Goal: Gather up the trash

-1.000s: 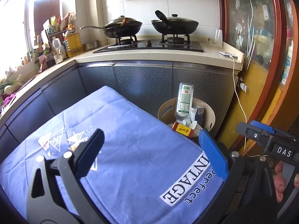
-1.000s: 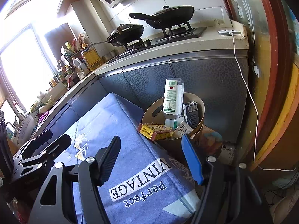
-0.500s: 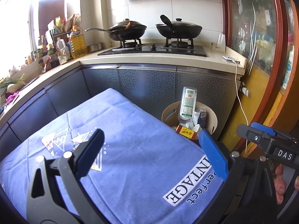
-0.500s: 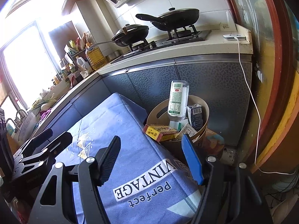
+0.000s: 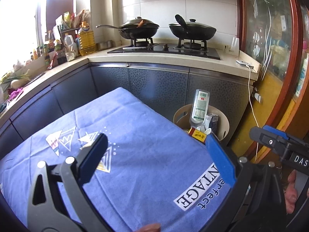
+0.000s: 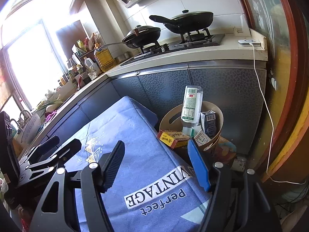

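Note:
A beige round bin stands on the floor past the table's far right corner. It is full: an upside-down clear bottle with a green label, a small dark carton and a red and yellow box on the rim. My left gripper is open above the blue cloth, nothing between its fingers. My right gripper is open too, empty, short of the bin.
A table under a blue cloth printed "perfect VINTAGE" fills the foreground. Grey cabinets and a counter with a stove and two black pans stand behind. A white cable hangs on the right by a red-framed glass door.
Both views have shifted slightly, so the bin and the counter sit a bit lower and further right in the frames. Both grippers stay open and empty.

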A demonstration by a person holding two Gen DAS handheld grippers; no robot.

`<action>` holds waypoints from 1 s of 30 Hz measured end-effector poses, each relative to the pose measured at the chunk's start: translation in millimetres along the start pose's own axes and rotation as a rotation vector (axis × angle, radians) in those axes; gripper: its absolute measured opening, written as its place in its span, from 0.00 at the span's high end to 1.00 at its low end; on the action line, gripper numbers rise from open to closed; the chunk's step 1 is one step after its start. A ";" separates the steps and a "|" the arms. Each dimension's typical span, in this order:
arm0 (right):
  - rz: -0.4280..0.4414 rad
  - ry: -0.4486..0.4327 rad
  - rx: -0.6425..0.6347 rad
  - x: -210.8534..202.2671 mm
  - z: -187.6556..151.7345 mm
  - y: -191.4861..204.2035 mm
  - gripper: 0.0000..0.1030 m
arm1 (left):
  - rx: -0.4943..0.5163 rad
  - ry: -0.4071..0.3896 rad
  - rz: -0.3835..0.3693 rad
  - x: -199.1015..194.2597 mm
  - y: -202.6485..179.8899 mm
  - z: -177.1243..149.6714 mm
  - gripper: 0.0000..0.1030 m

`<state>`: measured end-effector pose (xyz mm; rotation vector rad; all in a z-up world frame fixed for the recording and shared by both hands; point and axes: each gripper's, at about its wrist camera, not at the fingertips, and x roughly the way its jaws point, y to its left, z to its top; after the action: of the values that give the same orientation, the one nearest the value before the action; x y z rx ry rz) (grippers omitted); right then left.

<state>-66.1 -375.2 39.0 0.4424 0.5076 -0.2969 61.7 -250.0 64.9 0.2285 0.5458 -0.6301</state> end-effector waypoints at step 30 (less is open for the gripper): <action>0.013 0.001 -0.015 1.8 3.8 11.5 0.34 | -0.014 0.010 0.013 -0.4 9.0 -0.5 0.06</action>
<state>-58.7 -367.4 44.9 0.4308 0.5077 -0.2803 66.7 -242.6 65.1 0.2216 0.5582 -0.6127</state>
